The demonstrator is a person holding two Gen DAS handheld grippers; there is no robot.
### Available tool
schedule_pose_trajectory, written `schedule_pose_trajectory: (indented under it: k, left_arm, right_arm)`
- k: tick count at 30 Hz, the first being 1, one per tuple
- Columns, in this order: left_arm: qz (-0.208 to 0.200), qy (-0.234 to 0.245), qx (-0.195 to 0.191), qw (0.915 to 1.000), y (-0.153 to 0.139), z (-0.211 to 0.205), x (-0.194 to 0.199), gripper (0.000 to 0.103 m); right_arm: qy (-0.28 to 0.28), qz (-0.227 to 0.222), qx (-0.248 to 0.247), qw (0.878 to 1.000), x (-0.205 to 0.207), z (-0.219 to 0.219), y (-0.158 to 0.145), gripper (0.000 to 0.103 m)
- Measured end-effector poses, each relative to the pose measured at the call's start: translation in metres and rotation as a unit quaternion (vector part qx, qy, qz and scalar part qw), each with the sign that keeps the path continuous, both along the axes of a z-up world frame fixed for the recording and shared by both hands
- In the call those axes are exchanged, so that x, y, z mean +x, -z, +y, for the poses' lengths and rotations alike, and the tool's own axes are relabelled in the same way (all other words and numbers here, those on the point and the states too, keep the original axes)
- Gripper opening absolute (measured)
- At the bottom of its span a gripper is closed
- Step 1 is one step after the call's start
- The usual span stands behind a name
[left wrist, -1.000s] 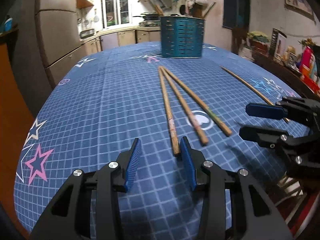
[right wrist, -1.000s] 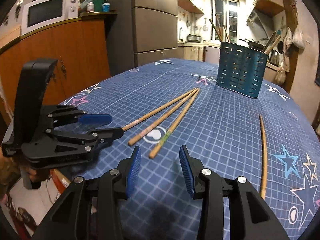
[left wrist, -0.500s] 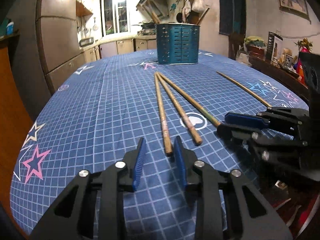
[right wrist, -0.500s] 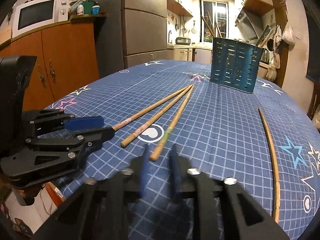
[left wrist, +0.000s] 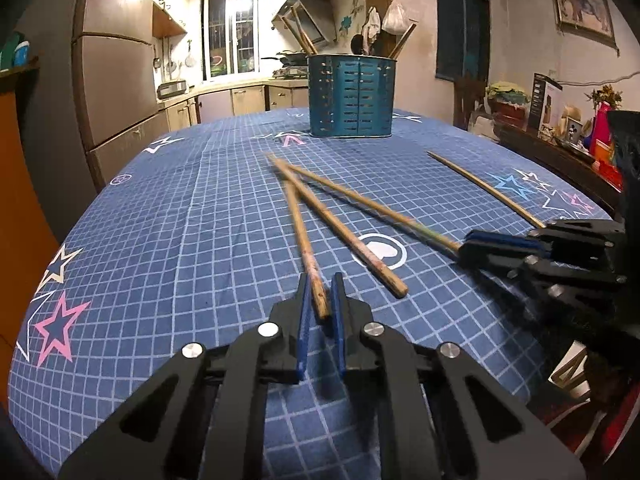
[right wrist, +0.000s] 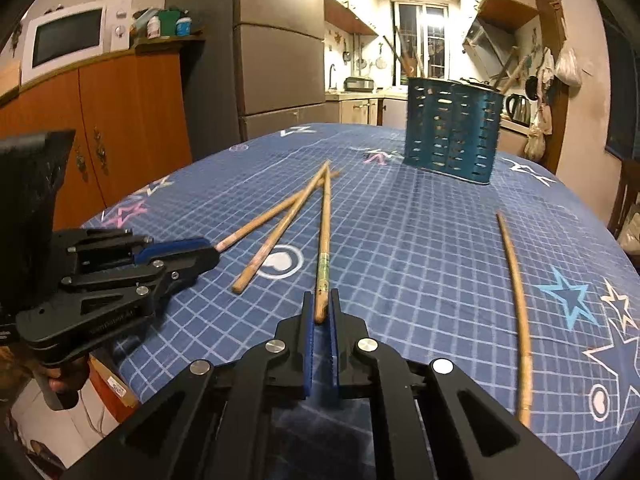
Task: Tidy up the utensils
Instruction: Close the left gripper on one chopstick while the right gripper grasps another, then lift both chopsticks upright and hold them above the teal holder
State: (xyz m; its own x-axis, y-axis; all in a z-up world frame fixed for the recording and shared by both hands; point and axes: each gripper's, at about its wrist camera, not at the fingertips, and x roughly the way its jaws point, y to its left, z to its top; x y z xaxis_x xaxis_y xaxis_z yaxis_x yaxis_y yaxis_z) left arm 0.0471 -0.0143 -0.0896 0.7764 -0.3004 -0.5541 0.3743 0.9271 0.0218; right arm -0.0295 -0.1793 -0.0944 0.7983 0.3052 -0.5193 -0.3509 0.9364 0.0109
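Several wooden chopsticks lie on the blue star-patterned tablecloth [left wrist: 168, 240]. My left gripper [left wrist: 320, 292] is shut on the near end of the left chopstick [left wrist: 302, 232], which shows pale-tipped in the right wrist view [right wrist: 256, 224]. My right gripper [right wrist: 321, 308] is shut on the near end of the green-banded chopstick [right wrist: 325, 232], also visible in the left wrist view [left wrist: 380, 212]. A middle chopstick [left wrist: 352, 242] lies loose between them. A fourth chopstick [left wrist: 484, 188] lies apart on the right. The teal slotted utensil holder [left wrist: 352, 96] stands at the far side, holding several utensils.
The far tips of the three chopsticks cross near the table's middle [right wrist: 326, 172]. A fridge [right wrist: 280, 44] and orange cabinets [right wrist: 100, 120] stand to the left of the table. A shelf with small items [left wrist: 560, 120] runs along the right side.
Both grippers moved forward and closed, each on the near end of a chopstick. The two gripped chopsticks have swung apart at their near ends, fanning the group.
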Motion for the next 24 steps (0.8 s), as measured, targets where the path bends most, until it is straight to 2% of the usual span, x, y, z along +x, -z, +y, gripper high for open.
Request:
schedule_pose_trajectory:
  k: [4,12,17,20,24]
  left_arm:
    - [-0.012,-0.034,-0.028,0.9990,-0.016,0.015,0.000,0.005]
    - [-0.113,-0.092,-0.037,0.9886,-0.081,0.039,-0.014,0.005]
    - [-0.144,-0.083,-0.033,0.9856,-0.115,0.037,-0.014,0.005]
    - [-0.152,-0.061,-0.048,0.9853,-0.144,0.034,-0.014,0.005]
    - [-0.169,-0.047,-0.065,0.9824,-0.172,0.034,-0.012,0.005]
  right_arm:
    - [0.011,-0.028,0.006,1.000,-0.008,-0.015,-0.016,0.007]
    - [0.022,-0.102,0.008,0.995,-0.020,-0.045,-0.062,0.008]
    - [0.003,-0.134,0.020,0.991,-0.015,-0.060,-0.098,0.008]
    - [-0.013,-0.163,0.026,0.986,-0.011,-0.069,-0.131,0.008]
    - [-0.016,-0.188,0.028,0.982,-0.003,-0.080,-0.161,0.008]
